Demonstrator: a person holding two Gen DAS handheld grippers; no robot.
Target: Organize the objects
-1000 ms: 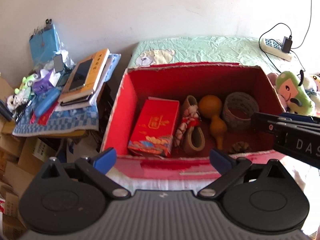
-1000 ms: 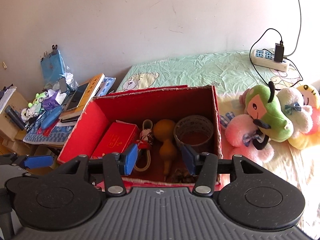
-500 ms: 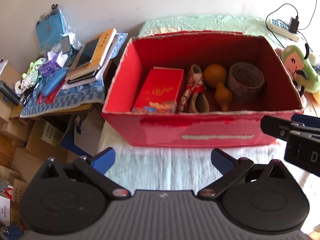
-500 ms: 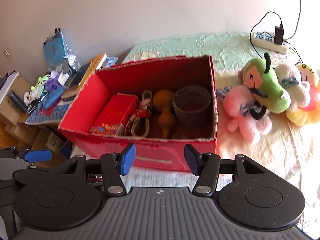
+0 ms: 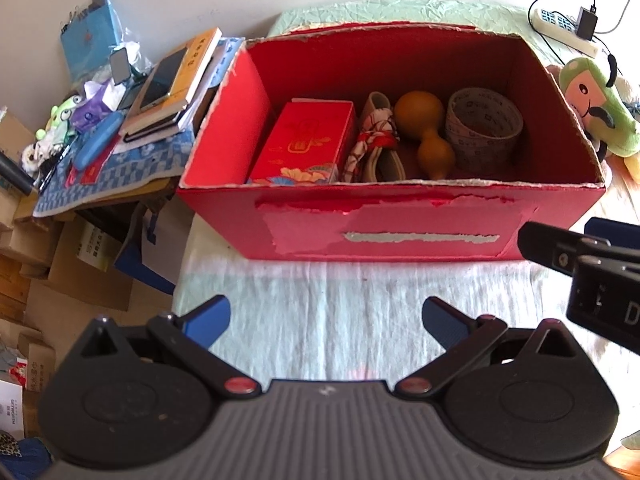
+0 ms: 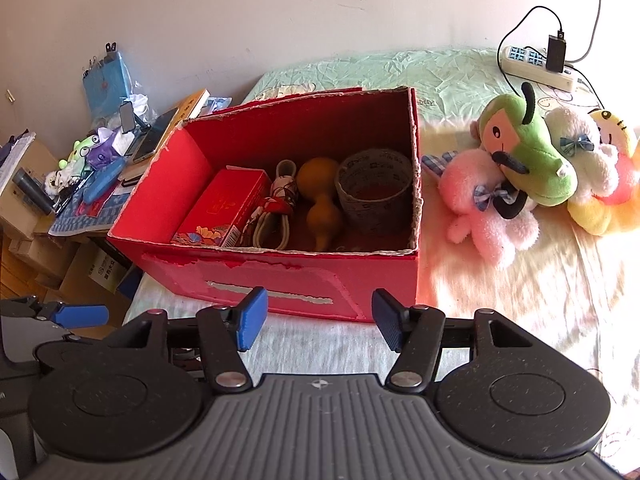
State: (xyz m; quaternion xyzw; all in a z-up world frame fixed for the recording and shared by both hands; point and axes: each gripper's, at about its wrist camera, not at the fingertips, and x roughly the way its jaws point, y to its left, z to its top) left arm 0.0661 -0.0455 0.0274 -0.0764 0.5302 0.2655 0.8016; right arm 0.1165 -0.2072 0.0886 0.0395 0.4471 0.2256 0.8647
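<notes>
On a sunlit bed, both my grippers hang short of the red box (image 6: 280, 280), each pointing down at the sheet (image 5: 320, 320) in front of it. My left gripper (image 5: 326, 320) stands wide apart with nothing between its blue pads. My right gripper (image 6: 318, 322) is opening, and it too has hold of nothing.

Inside the box, set side by side, lie a red packet (image 5: 304, 144), a bundled strap (image 5: 376, 144), a brown gourd (image 5: 424, 128) and a ring of tape (image 5: 484, 128) at the right end. The soft toys (image 6: 520, 168) lie in a heap on the bed just beside the box's right wall, not yet put away; I judge they are what is left to tidy.

The risks, as I read them: the box walls are torn, thin card, so a pad catching the rim on the way in could tip or drag the box toward the bed's edge on its left. The toys lie pressed together, so a pinch on one may lift its neighbour. A cable (image 6: 516, 80) from the power strip (image 6: 536, 64) runs close behind the toys and could snag.
</notes>
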